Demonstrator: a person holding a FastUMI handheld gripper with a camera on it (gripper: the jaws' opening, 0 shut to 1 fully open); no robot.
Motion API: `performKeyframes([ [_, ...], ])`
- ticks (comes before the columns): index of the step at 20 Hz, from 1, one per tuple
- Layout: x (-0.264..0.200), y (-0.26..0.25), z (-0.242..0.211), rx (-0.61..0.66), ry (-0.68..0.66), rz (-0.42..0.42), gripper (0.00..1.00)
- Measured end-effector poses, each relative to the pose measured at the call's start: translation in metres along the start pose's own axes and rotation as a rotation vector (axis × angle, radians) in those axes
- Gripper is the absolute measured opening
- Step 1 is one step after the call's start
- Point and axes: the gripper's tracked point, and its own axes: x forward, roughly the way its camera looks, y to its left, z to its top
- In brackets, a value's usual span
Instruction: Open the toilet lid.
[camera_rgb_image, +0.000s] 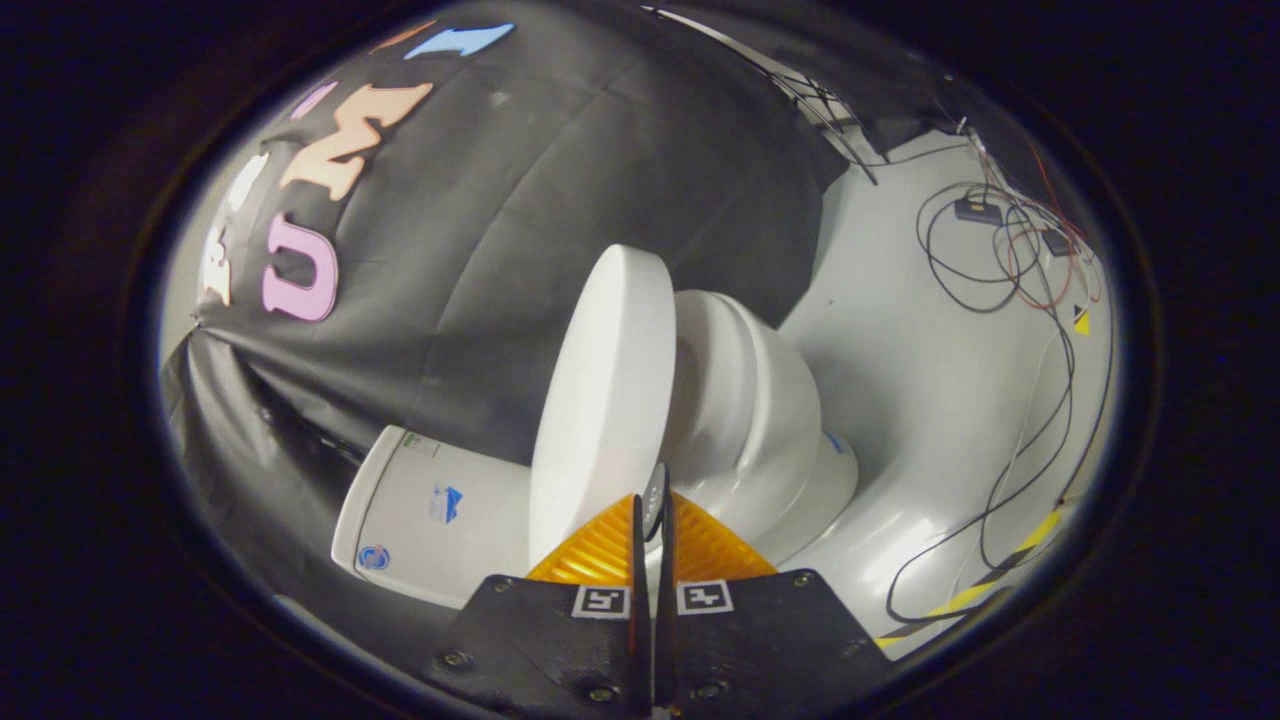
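The claw (652, 515) has its two orange fingers (600, 550) drawn in narrow, nearly together, and they pinch a small grey tab (654, 495) at the rim of the toilet lid (600, 400). The lid stands lifted just ahead of the fingertips, tilted up on its edge and seen almost side-on, its flat white face turned toward the tank (430, 515) on the claw's left. Beyond and to the right of the lid sits the open toilet bowl (760, 420). Farther right, loose black cables (1040, 420) trail across the pale floor (920, 360).
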Motion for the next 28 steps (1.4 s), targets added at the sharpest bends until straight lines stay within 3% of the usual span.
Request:
performKeyframes([
  [6, -0.011, 0.032, 0.006, -0.075, -0.018, 0.051, 0.03],
  [10, -0.022, 0.062, 0.009, -0.105, -0.033, 0.132, 0.03],
  [14, -0.031, 0.086, 0.008, -0.242, -0.057, 0.153, 0.03],
  [17, -0.051, 0.102, 0.0, -0.273, -0.07, 0.178, 0.03],
  [18, -0.027, 0.111, 0.005, -0.279, -0.071, 0.187, 0.02],
  [24, -0.037, 0.12, 0.004, -0.288, -0.097, 0.167, 0.01],
  [28, -0.041, 0.139, 0.001, -0.375, -0.115, 0.158, 0.01],
])
